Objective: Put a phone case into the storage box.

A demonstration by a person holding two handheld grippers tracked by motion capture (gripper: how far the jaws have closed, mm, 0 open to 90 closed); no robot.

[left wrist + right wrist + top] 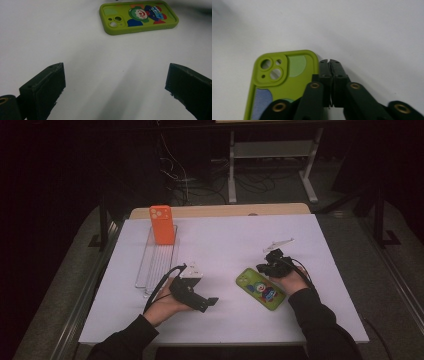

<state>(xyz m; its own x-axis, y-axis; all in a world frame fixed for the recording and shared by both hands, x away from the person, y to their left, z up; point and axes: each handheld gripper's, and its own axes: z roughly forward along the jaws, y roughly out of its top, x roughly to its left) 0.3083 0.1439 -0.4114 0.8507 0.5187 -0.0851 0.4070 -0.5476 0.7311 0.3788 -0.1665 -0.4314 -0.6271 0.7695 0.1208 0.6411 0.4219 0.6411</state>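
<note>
Lying flat on white table sheet [225, 250], green phone case [260, 288]; right gripper [272, 260] closed, empty, just beside its edge, perhaps touching; left gripper [210, 304] wide open, empty. Dark room, cables behind.

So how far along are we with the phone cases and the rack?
One looks done: the orange case stands upright in the clear rack. In hand: the right gripper, jaws shut and holding nothing, sits against the edge of the green case, which lies flat on the table. Left: getting it racked. The left gripper waits open.
</note>
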